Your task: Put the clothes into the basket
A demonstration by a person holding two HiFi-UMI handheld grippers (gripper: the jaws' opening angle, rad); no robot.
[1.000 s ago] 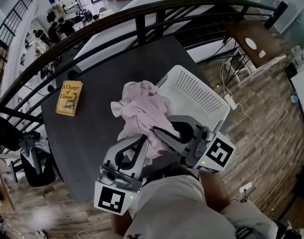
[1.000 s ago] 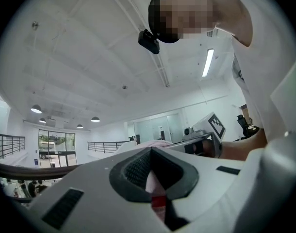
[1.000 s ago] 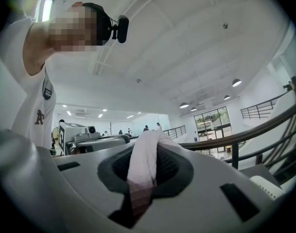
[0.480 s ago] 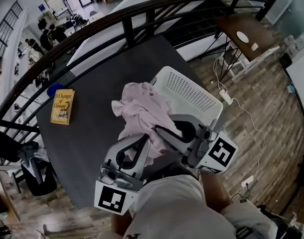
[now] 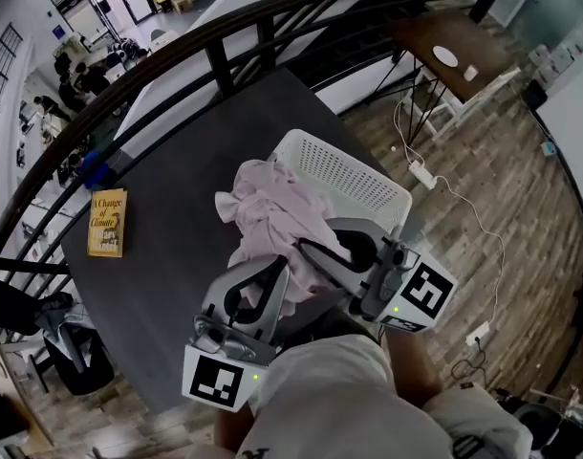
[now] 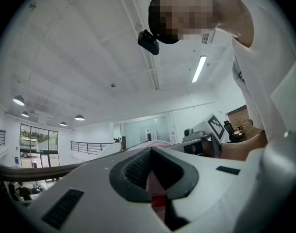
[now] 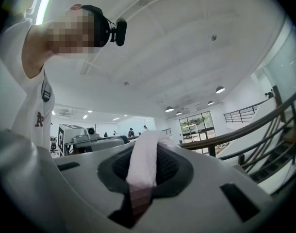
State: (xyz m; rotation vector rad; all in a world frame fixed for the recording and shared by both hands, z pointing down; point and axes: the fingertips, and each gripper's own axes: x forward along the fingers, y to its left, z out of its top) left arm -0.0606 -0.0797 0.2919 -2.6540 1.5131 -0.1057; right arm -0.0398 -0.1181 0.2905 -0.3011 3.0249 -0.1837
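- The pink garment hangs bunched in the air above the dark tabletop. Its far right part lies against the near left rim of the white basket, and most of it is not yet inside.
- The left tongs are closed on a fold at the garment's near lower edge. The left gripper view shows a thin sliver of pink cloth pinched between the pads.
- The right tongs are also closed on the garment, just to the right of the left pair. The right gripper view shows a thick band of cloth running up between the jaws and over their tips.
- Handling, as a judgement: the cloth looks light, soft and limp. It will sag and trail from wherever it is held, so loose ends could drag on the tabletop or catch on the basket's rim.
- The thick bunched folds give the surest hold. The left pair's thin pinch looks the likelier of the two to slip if the garment is tugged.
- The next move probably needs the bundle carried far and right until it is over the basket's opening, and high enough for the hanging part to clear the rim.
- A book lies well apart at the left of the tabletop, out of the way.
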